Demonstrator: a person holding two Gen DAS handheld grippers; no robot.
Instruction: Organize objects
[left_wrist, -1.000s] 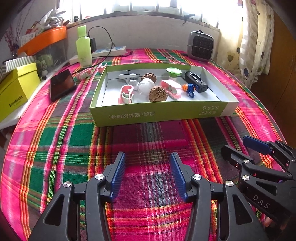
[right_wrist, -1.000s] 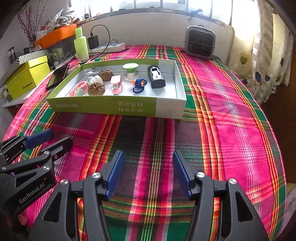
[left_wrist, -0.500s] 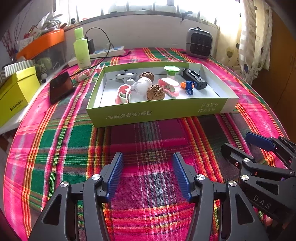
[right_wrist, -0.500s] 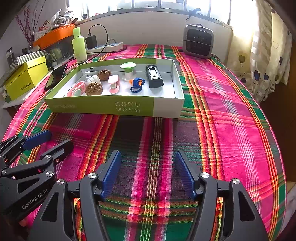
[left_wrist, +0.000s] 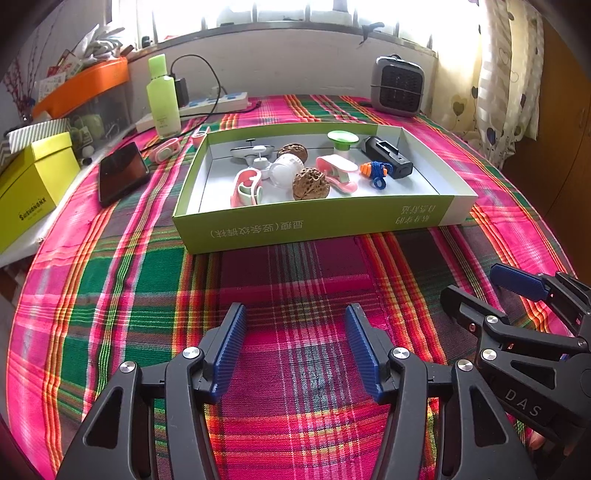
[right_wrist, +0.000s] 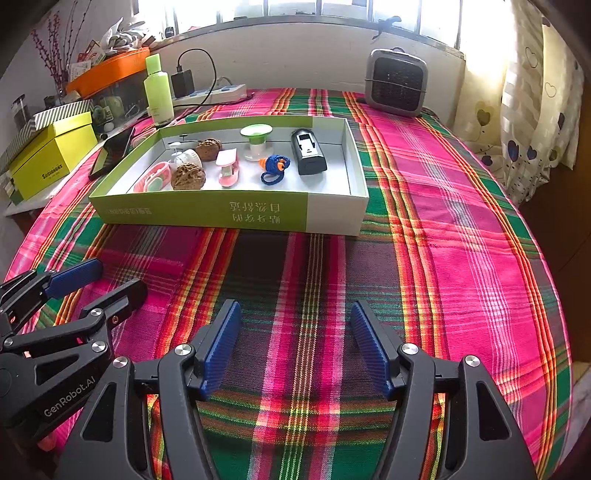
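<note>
A shallow green and white box (left_wrist: 317, 225) (right_wrist: 236, 216) sits on the plaid cloth ahead of both grippers. It holds several small items: two walnuts (left_wrist: 311, 184) (right_wrist: 187, 176), a pink clip (left_wrist: 337, 170) (right_wrist: 227, 167), a blue and orange toy (left_wrist: 376, 172) (right_wrist: 274, 167), a black device (left_wrist: 386, 156) (right_wrist: 308, 155), a green-topped spool (left_wrist: 342, 141) (right_wrist: 255, 139). My left gripper (left_wrist: 294, 343) is open and empty above the cloth, well short of the box. My right gripper (right_wrist: 295, 339) is open and empty beside it.
A black phone (left_wrist: 122, 176), a green bottle (left_wrist: 163, 96), a power strip (left_wrist: 207, 104) and a yellow box (left_wrist: 29, 188) lie at the left. A small grey heater (left_wrist: 398, 87) stands at the back right. A pink case (left_wrist: 167, 149) lies outside the box's left corner.
Both grippers have drawn back slightly from the box and stayed open. Nothing in the box has moved.
</note>
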